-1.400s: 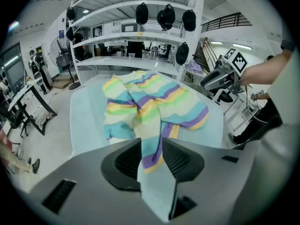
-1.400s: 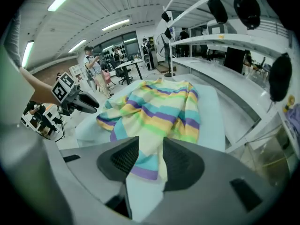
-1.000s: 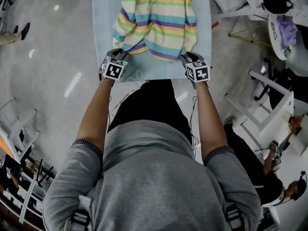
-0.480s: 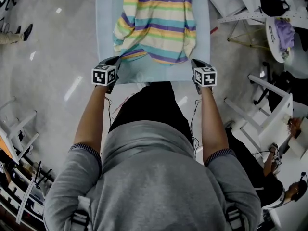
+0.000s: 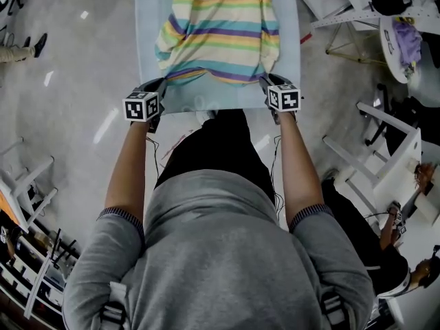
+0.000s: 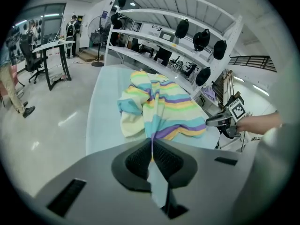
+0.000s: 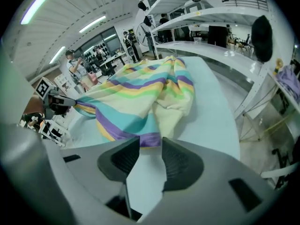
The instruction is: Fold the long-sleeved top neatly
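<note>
The long-sleeved top (image 5: 220,29), striped in cream, teal, purple and yellow, lies bunched on a light blue table (image 5: 148,47), its hem toward me. My left gripper (image 5: 159,84) is shut on the hem's left corner; a thin fold of cloth (image 6: 151,142) runs between its closed pads, and the top (image 6: 159,107) stretches away from it. My right gripper (image 5: 265,81) is at the hem's right corner with its jaws opening. The purple hem edge (image 7: 149,139) lies at the mouth of its gap, and its pads (image 7: 180,161) stand off the cloth. Each gripper shows in the other's view: right gripper (image 6: 227,120), left gripper (image 7: 58,101).
The table's near edge (image 5: 206,108) is just ahead of my body. White frames and chairs (image 5: 385,139) and a round table with a purple cloth (image 5: 405,43) stand to the right. A person's feet (image 5: 20,47) show at far left. Shelving (image 6: 187,36) runs behind the table.
Both grippers drew back from the hem, then returned. The left one now has the left corner, pulled outward. The right one is back at the right corner with its jaws apart.
</note>
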Action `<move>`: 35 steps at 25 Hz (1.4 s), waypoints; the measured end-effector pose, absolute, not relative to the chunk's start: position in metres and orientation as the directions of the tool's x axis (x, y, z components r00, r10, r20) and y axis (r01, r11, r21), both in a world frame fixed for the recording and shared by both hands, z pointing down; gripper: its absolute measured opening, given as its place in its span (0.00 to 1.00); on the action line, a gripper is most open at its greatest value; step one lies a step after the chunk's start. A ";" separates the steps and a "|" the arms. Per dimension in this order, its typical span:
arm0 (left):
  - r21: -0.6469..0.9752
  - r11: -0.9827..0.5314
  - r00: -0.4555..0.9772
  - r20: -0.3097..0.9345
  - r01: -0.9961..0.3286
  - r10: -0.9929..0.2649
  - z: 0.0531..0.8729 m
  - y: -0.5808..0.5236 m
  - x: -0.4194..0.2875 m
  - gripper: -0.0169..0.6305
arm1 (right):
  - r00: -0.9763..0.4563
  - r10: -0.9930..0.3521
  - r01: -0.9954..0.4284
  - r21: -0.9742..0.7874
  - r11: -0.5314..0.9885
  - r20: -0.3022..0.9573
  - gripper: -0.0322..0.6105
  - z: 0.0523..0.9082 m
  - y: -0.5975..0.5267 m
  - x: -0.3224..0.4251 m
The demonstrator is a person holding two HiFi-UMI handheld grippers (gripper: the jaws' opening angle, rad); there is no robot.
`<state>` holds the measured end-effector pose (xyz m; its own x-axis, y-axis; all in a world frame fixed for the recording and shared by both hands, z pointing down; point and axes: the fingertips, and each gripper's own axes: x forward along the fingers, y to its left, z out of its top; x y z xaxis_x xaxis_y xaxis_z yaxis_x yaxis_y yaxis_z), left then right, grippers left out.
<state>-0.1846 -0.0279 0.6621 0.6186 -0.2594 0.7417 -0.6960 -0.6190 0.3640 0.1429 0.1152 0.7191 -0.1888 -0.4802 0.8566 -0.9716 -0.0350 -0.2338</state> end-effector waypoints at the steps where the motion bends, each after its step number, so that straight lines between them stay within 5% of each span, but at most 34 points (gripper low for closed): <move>1: 0.362 -0.619 0.617 0.743 -0.697 -0.259 0.662 -0.027 -0.185 0.06 | -0.190 -0.471 -0.972 -0.233 -0.035 0.861 0.31 0.730 0.114 0.141; 3: 0.360 -0.619 0.614 0.746 -0.698 -0.258 0.662 -0.024 -0.188 0.06 | -0.184 -0.463 -0.972 -0.230 -0.045 0.867 0.31 0.746 0.113 0.139; 5: 0.358 -0.618 0.610 0.749 -0.700 -0.257 0.662 -0.021 -0.193 0.06 | -0.172 -0.472 -0.973 -0.225 -0.057 0.865 0.10 0.748 0.112 0.140; 14: 0.401 -0.659 0.655 0.732 -0.636 -0.187 0.658 0.014 -0.195 0.06 | -0.154 -0.535 -0.953 -0.268 -0.142 0.831 0.10 0.683 0.160 0.160; 26: 0.445 -0.654 0.603 0.798 -0.612 -0.022 0.706 0.097 -0.194 0.12 | -0.137 -0.386 -0.933 -0.250 -0.261 0.912 0.11 0.717 0.240 0.166; 28: 0.437 -0.656 0.601 0.798 -0.616 -0.033 0.705 0.096 -0.199 0.17 | -0.140 -0.374 -0.931 -0.251 -0.265 0.917 0.17 0.719 0.240 0.166; 30: 0.421 -0.657 0.606 0.793 -0.625 -0.069 0.699 0.086 -0.202 0.28 | -0.142 -0.388 -0.933 -0.254 -0.254 0.911 0.35 0.712 0.233 0.167; 35: 0.320 -0.661 0.584 0.781 -0.678 -0.221 0.673 0.038 -0.217 0.32 | -0.131 -0.479 -0.953 -0.243 -0.181 0.868 0.47 0.670 0.196 0.167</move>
